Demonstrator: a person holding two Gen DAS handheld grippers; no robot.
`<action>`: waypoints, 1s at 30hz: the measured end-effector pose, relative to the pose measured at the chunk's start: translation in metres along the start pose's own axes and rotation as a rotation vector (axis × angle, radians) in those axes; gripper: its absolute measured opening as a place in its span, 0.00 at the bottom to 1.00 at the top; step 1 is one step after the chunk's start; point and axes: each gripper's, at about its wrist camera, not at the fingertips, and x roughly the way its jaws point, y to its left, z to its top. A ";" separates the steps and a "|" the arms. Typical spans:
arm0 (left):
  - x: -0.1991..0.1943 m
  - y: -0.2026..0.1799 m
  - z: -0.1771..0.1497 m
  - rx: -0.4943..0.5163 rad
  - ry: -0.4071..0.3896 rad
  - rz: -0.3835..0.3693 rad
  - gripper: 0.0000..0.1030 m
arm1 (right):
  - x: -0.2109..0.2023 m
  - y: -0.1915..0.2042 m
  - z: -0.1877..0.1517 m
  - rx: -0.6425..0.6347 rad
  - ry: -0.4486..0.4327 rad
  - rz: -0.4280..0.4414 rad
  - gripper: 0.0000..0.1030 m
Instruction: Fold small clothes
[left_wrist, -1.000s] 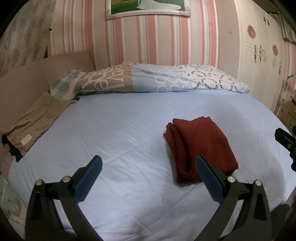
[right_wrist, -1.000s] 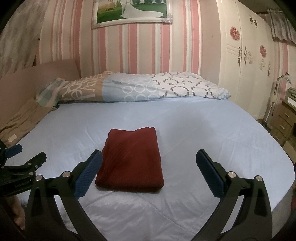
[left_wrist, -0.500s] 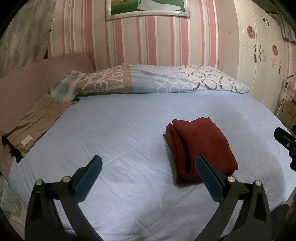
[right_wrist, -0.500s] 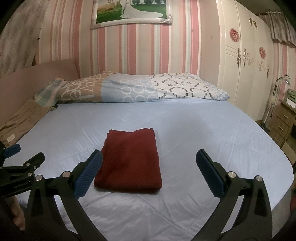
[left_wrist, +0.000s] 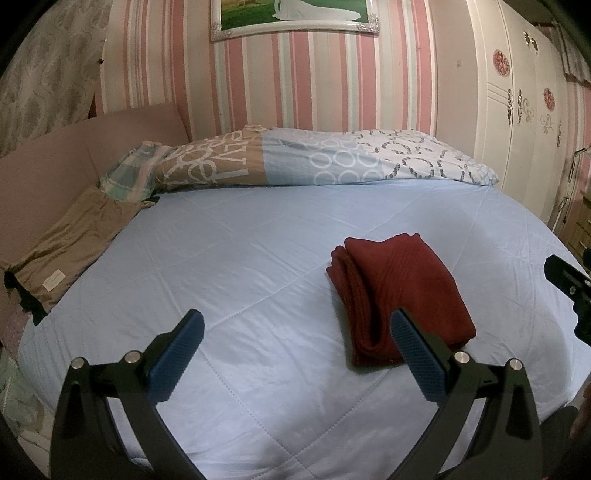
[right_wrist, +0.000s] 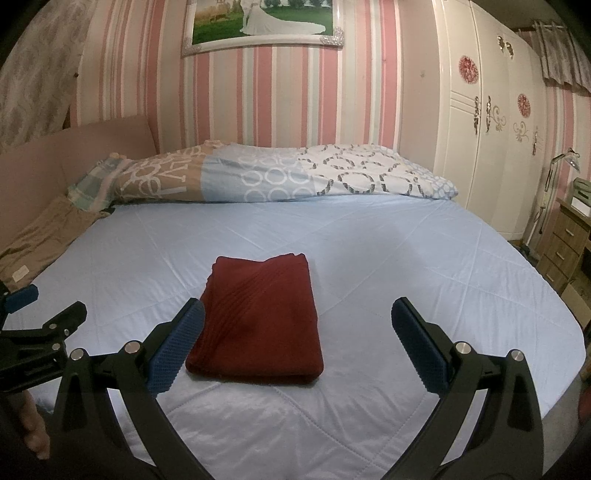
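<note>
Folded maroon garment (right_wrist: 258, 317) lies flat on the light-blue bed (right_wrist: 406, 258), about mid-width, toward the near edge — layered folds show on its left side. Left gripper (left_wrist: 295, 354) and right gripper (right_wrist: 297, 343) both hover above the near edge, jaws wide apart, nothing held. Patterned duvet (right_wrist: 277, 173) is bunched along the far edge; tan clothing (left_wrist: 70, 243) sits at the left edge.

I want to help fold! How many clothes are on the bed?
2: a folded dark red garment mid-bed on the blue sheet, and a tan garment at the left edge. More may hide beneath it.
</note>
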 end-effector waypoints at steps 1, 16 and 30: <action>0.000 0.000 0.000 0.000 0.002 0.001 0.98 | 0.000 0.000 -0.001 0.002 0.001 -0.001 0.97; 0.001 0.001 -0.003 -0.002 0.011 -0.002 0.98 | 0.001 0.000 -0.002 -0.001 0.005 -0.003 0.97; 0.002 0.003 -0.013 0.007 0.014 0.006 0.98 | 0.007 -0.002 -0.007 -0.006 0.015 -0.007 0.97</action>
